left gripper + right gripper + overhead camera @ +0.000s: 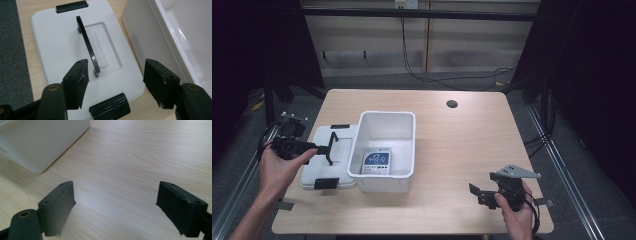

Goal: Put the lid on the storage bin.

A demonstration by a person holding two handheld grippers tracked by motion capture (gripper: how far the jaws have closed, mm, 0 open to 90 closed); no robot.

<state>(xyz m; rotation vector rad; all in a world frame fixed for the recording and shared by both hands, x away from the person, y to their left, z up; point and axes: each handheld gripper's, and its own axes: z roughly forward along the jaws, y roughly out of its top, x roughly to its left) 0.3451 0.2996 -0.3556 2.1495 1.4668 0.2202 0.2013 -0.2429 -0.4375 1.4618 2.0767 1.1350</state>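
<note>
Lid (pixel 329 162) flat at left table (pixel 462 145) edge, beside white bin (pixel 388 150).
Left gripper (pixel 115 77) hovers over lid handle (pixel 87 45), jaws apart, nothing clamped. Card (pixel 377 161) lies inside bin. Right gripper (pixel 115 207) near front right corner, jaws apart over bare wood.

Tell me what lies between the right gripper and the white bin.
Nothing: in the high view, only bare wooden tabletop separates the right gripper from the white bin. The right gripper view shows the same bare wood ahead of its open jaws.

Black grippers (pixel 330 148), brass screws, trailing cables.
</note>
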